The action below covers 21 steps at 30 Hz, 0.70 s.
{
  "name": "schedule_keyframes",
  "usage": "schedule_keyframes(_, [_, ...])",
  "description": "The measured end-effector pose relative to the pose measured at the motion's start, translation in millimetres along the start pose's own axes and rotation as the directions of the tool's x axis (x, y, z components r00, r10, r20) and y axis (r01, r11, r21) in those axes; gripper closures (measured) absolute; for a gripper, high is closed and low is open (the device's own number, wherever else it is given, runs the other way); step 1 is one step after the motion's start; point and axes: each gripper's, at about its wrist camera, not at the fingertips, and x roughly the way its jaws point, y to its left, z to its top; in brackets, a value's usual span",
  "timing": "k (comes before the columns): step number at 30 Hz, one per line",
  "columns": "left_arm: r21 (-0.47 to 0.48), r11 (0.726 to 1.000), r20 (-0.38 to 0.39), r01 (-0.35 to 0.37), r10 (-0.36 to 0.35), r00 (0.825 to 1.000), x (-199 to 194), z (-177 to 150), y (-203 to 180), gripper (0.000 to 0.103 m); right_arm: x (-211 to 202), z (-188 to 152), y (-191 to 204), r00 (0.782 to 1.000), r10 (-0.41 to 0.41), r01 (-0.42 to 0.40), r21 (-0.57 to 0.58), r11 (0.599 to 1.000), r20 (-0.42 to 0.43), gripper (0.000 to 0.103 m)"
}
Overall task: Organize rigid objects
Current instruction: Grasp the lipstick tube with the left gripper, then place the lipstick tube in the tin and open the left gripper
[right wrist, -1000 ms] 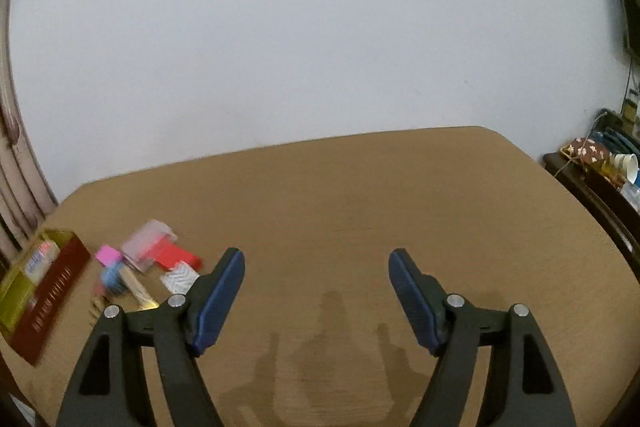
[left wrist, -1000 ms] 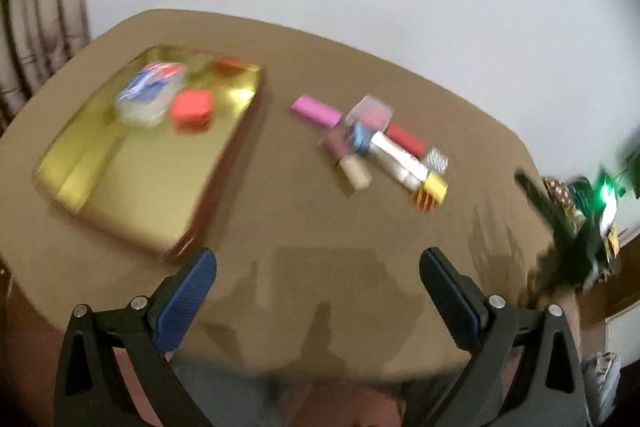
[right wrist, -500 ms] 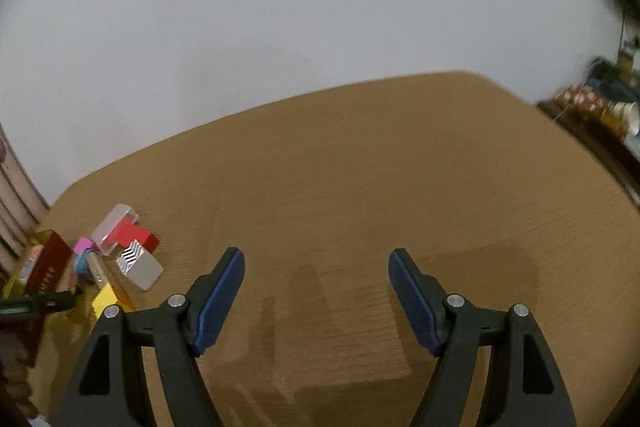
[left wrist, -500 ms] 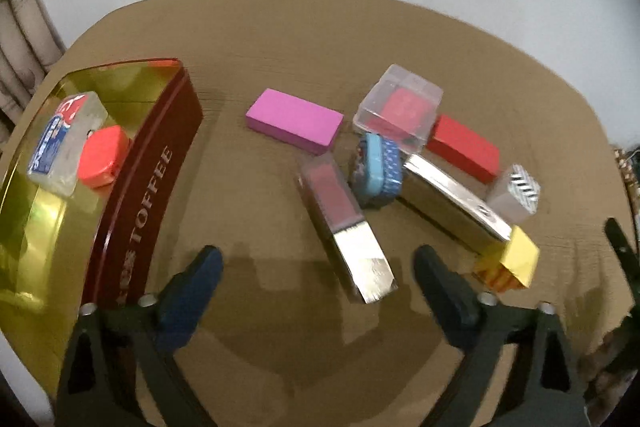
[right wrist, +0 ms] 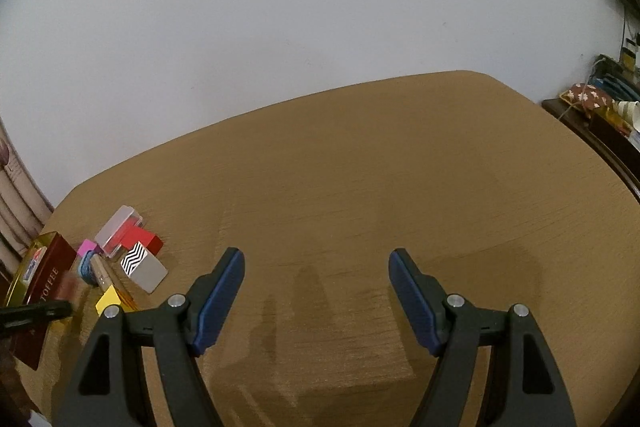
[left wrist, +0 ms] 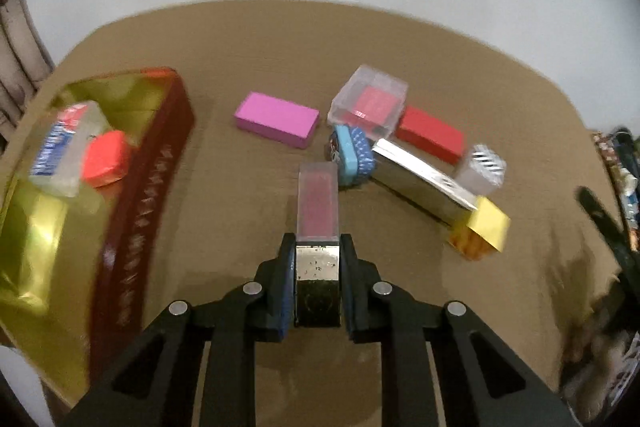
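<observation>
My left gripper [left wrist: 318,243] is shut on the gold end of a long box with a clear pink top [left wrist: 318,203], which points away from me on the table. Just beyond lie a pink block [left wrist: 277,120], a clear box with a red insert [left wrist: 370,103], a red block [left wrist: 432,135], a blue oval tin [left wrist: 352,155], a long silver-gold box [left wrist: 420,179], a zigzag-patterned box [left wrist: 482,169] and a yellow cube [left wrist: 482,229]. To the left stands the gold tin [left wrist: 48,235], holding a clear labelled box [left wrist: 64,155] and an orange-red box [left wrist: 106,163]. My right gripper [right wrist: 316,267] hangs open over bare table.
The tan table [right wrist: 360,187] stretches wide to the right of the pile [right wrist: 128,259]. A dark side cabinet with clutter [right wrist: 600,107] stands past the table's right edge. A curtain [left wrist: 16,39] hangs at the far left, and a white wall is behind.
My left gripper came forward and down over the pile and closed on the gold end of the pink-topped box. The right gripper stayed open and dipped slightly.
</observation>
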Motion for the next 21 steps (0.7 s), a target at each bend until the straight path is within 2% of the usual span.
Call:
schedule_keyframes(2, [-0.017, 1.000, 0.029, 0.009, -0.009, 1.000, -27, -4, 12, 0.086, 0, -1, 2, 1.000, -0.002, 0.002, -0.005, 1.000, -0.004, 0.026])
schedule_keyframes(5, [-0.036, 0.999, 0.082, -0.018, 0.021, 0.996, -71, -10, 44, 0.086, 3, -2, 2, 1.000, -0.006, 0.006, 0.001, 1.000, -0.018, 0.026])
schedule_keyframes(8, [-0.021, 0.994, 0.105, -0.106, 0.107, 0.989, -97, -9, 94, 0.086, 4, 0, 1, 1.000, -0.008, 0.008, 0.004, 1.000, -0.025, 0.026])
schedule_keyframes(10, [-0.018, 0.988, 0.088, -0.154, 0.155, 0.984, -94, -3, 121, 0.086, 3, -1, 2, 1.000, -0.019, 0.019, 0.003, 1.000, -0.022, 0.026])
schedule_keyframes(13, [-0.036, 0.987, 0.029, -0.154, 0.155, 0.987, -75, -1, 163, 0.086, 5, -1, 3, 0.999, -0.033, 0.032, -0.003, 0.999, -0.030, 0.026])
schedule_keyframes(19, [0.050, 0.985, -0.029, -0.165, 0.166, 0.986, -50, -8, 178, 0.086, 9, 0, 2, 0.998, -0.039, 0.039, 0.004, 0.999, -0.055, 0.026])
schedule_keyframes(21, [0.071, 0.978, -0.053, -0.198, 0.202, 0.978, -38, -6, 185, 0.086, 10, 0, 3, 0.997, -0.042, 0.042, 0.004, 0.999, -0.059, 0.026])
